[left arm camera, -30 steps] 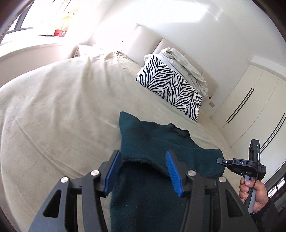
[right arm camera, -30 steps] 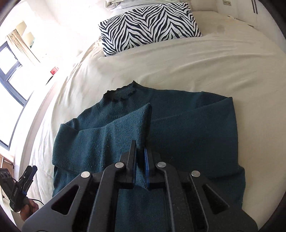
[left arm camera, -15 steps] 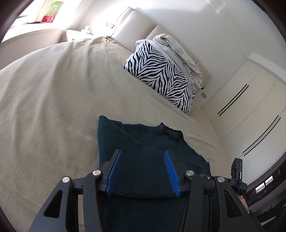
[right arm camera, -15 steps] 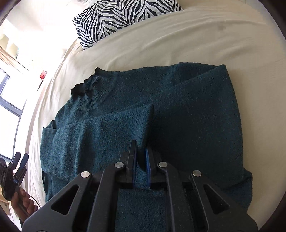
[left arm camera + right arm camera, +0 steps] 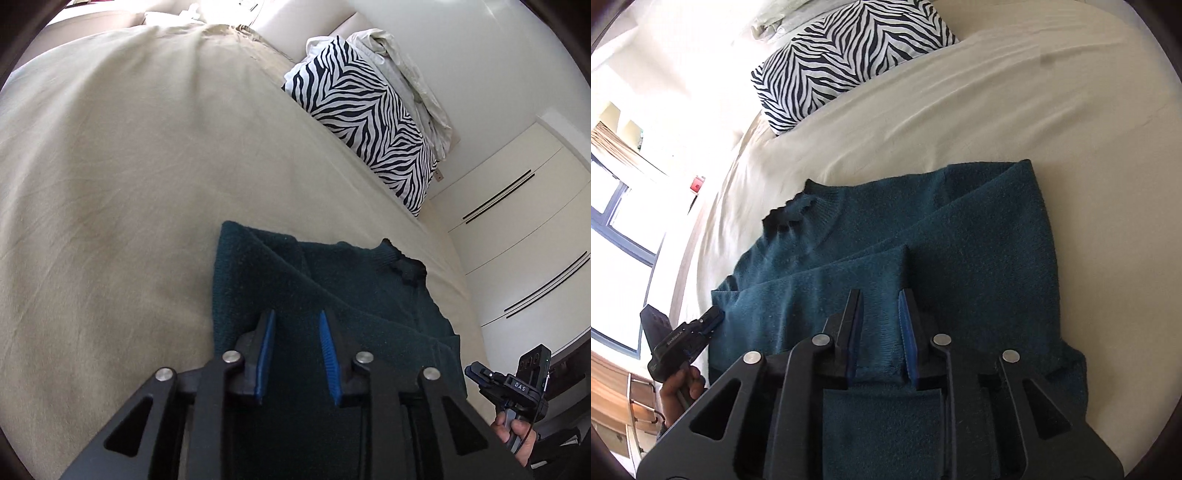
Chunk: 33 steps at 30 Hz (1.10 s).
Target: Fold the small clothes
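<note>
Item: dark teal knitted sweater (image 5: 960, 266), lying flat on the cream bedsheet (image 5: 129, 184), well short of the zebra-striped pillow (image 5: 842, 55) and with its ribbed collar turned toward that pillow. Both sleeves are laid inward across the body; the hem end nearest the grippers is not yet folded.

Right gripper (image 5: 881, 332): jaws have just been opening and now stand narrowly apart, the sleeve cuff (image 5: 879, 350) lying loose between the blue pads, released rather than pinched.

Left gripper (image 5: 297, 350): jaws have just been closing to a moderate gap, low over the sweater edge on the far side from the right gripper; the cloth there is dark, and whether the pads touch it cannot be told.

Handling note: the knit looks thick and limp. Withdraw the right gripper straight back so the cuff does not drag. Let the left take one layer only, near the edge, keeping the sleeve square to the pillow.
</note>
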### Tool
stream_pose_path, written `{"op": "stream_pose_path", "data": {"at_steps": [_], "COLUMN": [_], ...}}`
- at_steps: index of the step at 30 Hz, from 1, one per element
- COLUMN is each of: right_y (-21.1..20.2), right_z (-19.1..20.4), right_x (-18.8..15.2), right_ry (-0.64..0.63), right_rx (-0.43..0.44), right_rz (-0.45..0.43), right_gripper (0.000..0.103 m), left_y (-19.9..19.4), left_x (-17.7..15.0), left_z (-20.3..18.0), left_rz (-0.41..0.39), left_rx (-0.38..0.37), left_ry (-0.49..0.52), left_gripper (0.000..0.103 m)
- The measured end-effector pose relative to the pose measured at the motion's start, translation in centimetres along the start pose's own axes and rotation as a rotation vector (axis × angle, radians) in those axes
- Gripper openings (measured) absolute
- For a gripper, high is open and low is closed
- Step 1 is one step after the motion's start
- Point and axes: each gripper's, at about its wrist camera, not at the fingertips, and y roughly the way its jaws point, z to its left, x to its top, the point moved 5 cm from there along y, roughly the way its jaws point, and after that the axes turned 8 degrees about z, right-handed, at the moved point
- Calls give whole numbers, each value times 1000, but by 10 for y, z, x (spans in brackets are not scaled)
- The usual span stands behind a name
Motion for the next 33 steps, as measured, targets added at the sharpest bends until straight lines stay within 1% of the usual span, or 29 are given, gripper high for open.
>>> {"op": "stream_pose_path", "data": {"at_steps": [2, 3, 4, 5, 6, 7, 8, 9, 11, 13, 14, 15, 17, 20, 22, 23, 25, 26, 27, 29, 31, 33], "right_y": [4, 9, 14, 20, 27, 37, 47, 53, 50, 42, 38, 34, 35, 32, 23, 18, 2, -9, -21, -48, -71, -91], "right_z": [17, 26, 32, 37, 38, 34, 26, 20, 16, 15, 16, 17, 14, 6, 1, -2, -5, -6, -7, -13, -23, -37], "right_x": [-3, -4, -5, -6, -6, -6, -8, -10, -14, -21, -24, -28, -36, -46, -52, -57, -71, -79, -88, -108, -132, -158], "right_ry": [-30, -48, -63, -73, -73, -55, -22, -1, -9, -3, -6, -15, -24, -29, 3, 21, 31, 20, 7, -11, -11, -9], "right_rx": [56, 80, 100, 115, 124, 121, 110, 128, 172, 175, 180, 184, 177, 210, 218, 206, 175, 171, 175, 186, 179, 154], "right_rz": [13, 21, 27, 35, 48, 69, 98, 105, 70, 63, 55, 51, 60, 41, 45, 55, 57, 48, 36, 18, 10, 20], "right_gripper": [45, 60, 62, 62, 62, 62, 61, 61, 61, 61, 61, 63, 64, 64, 64, 64, 64, 64, 64, 64, 67, 67], "left_y": [-1, 1, 5, 11, 20, 24, 22, 20, 13, 2, -3, -5, -9, -21, -31, -35, -50, -59, -69, -89, -106, -120], "left_x": [10, 15, 19, 21, 20, 17, 15, 13, 5, -7, -15, -23, -39, -57, -67, -75, -96, -109, -124, -153, -182, -208], "left_z": [-7, -9, -9, -6, -3, -1, -1, -2, -5, -10, -13, -16, -19, -21, -18, -17, -20, -22, -23, -26, -26, -21], "left_rz": [-27, -32, -33, -24, -4, 0, -12, -8, 2, 3, 1, 9, 18, 10, 23, 46, 60, 65, 72, 86, 112, 144], "left_rx": [11, 23, 37, 60, 81, 87, 85, 88, 101, 120, 117, 118, 147, 194, 212, 207, 205, 204, 193, 155, 126, 110], "left_ry": [18, 27, 35, 48, 62, 72, 83, 90, 108, 140, 159, 175, 223, 266, 256, 242, 235, 229, 214, 187, 154, 108], "left_gripper": [46, 46, 47, 48, 45, 44, 44, 44, 44, 45, 48, 48, 48, 48, 50, 51, 52, 57, 63, 70, 71, 71]}}
